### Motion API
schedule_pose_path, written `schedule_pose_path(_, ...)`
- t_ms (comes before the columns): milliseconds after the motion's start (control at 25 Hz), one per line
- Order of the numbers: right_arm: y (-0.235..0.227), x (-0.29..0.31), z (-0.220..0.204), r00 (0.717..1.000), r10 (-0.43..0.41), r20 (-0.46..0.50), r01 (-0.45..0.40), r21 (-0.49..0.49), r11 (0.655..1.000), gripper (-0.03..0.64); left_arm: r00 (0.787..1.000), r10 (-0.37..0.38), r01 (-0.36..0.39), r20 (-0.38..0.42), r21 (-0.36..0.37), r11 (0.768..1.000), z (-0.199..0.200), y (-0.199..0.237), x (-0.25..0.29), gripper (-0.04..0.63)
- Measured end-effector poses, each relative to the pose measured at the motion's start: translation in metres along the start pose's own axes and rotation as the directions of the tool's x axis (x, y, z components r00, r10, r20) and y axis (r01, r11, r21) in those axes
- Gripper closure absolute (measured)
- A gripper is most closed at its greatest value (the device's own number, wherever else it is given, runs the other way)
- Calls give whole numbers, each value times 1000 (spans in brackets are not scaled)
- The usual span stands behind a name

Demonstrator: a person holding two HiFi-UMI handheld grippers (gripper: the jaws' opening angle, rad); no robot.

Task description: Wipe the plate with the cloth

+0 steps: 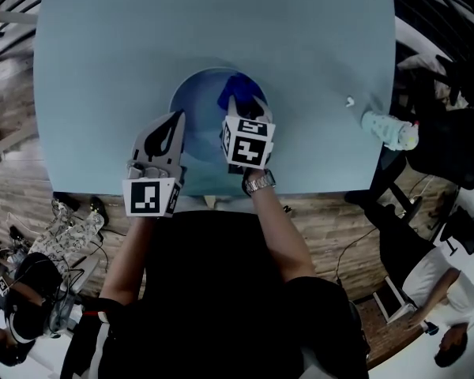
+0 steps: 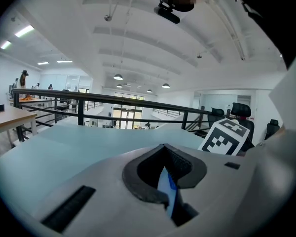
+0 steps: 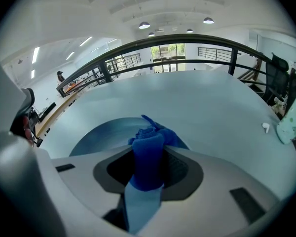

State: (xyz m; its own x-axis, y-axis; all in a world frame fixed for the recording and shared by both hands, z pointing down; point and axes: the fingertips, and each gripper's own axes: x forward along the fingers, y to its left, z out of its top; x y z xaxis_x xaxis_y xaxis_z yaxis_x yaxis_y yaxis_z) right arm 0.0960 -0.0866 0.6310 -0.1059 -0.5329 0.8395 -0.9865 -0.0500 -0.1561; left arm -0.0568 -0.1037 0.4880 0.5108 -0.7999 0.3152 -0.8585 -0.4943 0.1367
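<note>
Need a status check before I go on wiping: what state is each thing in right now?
Round blue plate: on the light blue table, near rim clamped.
Dark blue cloth: bunched, pinched, lying over the plate's far right part.
Left gripper: fingers shut on the plate's rim.
Right gripper: fingers shut on the cloth.
Pale patterned object: at the table's right edge, apart from both grippers.

Far edge and left side of the table (image 1: pixel 126 46) lie open — a plate (image 1: pixel 196 105) blocks the near edge, a pouch (image 1: pixel 389 129) the right edge.
</note>
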Motion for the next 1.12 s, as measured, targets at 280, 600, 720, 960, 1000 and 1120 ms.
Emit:
schedule_pose_path(280,11,-10,7,999,35,24,-34,-11,999,497,1000,8,-8,6,0,1000,2,2,-4,595)
schedule_pose_path(600,46,-9,10,993,116,32,-114,-67,991,497,999,35,-35,10,-2,999,5,9,-10,595)
schedule_pose_path(720,57,-7,9,990,139,27,-136,-90,987,497,999,54,-53,11,-6,999,3,13,-14,595)
schedule_pose_path(960,82,-3,5,984,181,5,-179,-121,976,497,997,82,-82,10,-10,997,2,24,-21,595)
schedule_pose_path(1000,86,-1,5,982,187,4,-185,-127,974,497,996,87,-87,9,-11,996,2,26,-22,595)
schedule_pose_path(1120,98,1,4,978,209,-6,-208,-137,969,497,994,107,-107,4,-16,994,3,32,-25,595)
